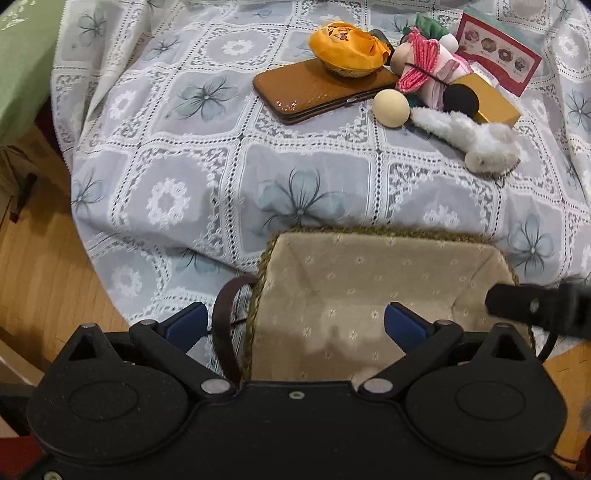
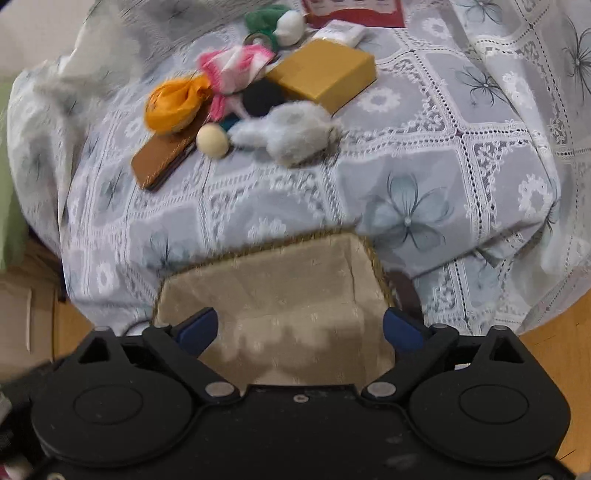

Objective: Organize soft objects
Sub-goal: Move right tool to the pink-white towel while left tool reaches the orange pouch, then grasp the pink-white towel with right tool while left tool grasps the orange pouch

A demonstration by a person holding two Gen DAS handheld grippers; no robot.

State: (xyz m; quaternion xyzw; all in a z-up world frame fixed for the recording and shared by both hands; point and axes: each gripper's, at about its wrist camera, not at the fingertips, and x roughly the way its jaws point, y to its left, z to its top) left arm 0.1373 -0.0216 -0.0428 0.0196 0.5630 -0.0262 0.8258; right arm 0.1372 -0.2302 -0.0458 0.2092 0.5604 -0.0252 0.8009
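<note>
- Over the near edge of the round table, both grippers hang above a woven straw basket [image 1: 369, 266] lined with beige flower-dotted cloth; its inside shows nothing but the lining.
- Left gripper [image 1: 291, 325]: its blue-padded fingers [image 1: 402, 325] are spread wide with nothing between them, one over the dark brown strap handle [image 1: 221, 325] at the basket's side, the other over the lining.
- Right gripper [image 2: 299, 328]: fingers likewise parted and empty, hanging over the basket's beige lining [image 2: 280, 280]. Its view is smeared with blur.
- A black arm of the right gripper pokes into the left wrist view at the basket's far corner.
- Well beyond the basket, on the grey-and-white lace tablecloth with blue flowers [image 1: 184, 177], sits the heap of things:
- a fluffy white plush rabbit [image 1: 476, 140] lies nearest the basket, on its side;
- a cream round ball [image 1: 390, 109] lies just beside the rabbit;
- an orange fabric pouch [image 1: 347, 50] rests on a glossy brown wallet [image 1: 314, 88];
- a pink-and-white knitted doll [image 1: 428, 70] lies against a black round puff [image 1: 461, 100] and a mustard-yellow box [image 1: 495, 103];
- a green-and-white soft toy [image 2: 277, 20] and a red card printed with doughnuts [image 1: 498, 55] lie at the back.
</note>
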